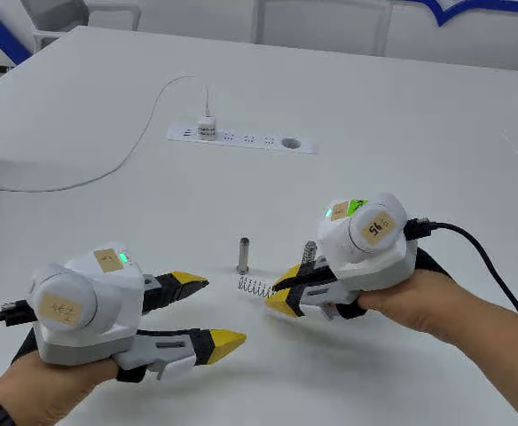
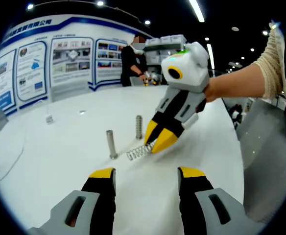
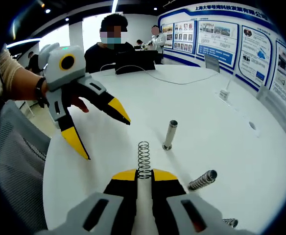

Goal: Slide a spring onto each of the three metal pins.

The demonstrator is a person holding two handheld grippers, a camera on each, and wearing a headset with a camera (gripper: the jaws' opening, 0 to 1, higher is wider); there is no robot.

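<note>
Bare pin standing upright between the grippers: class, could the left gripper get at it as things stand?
Probably yes. The left gripper is open and faces the bare pin across bare table. Care: the spring, gripped by the right gripper, ends close to the pin's foot and might be knocked.

Bare counter (image 1: 153, 222) lay open between the left claw (image 1: 225, 310) and the upright pin (image 1: 243, 256). Right of that pin, the right claw (image 1: 278, 293), the spring (image 1: 254, 286) it pinched and a second pin (image 1: 310, 254) crowded the way.
</note>
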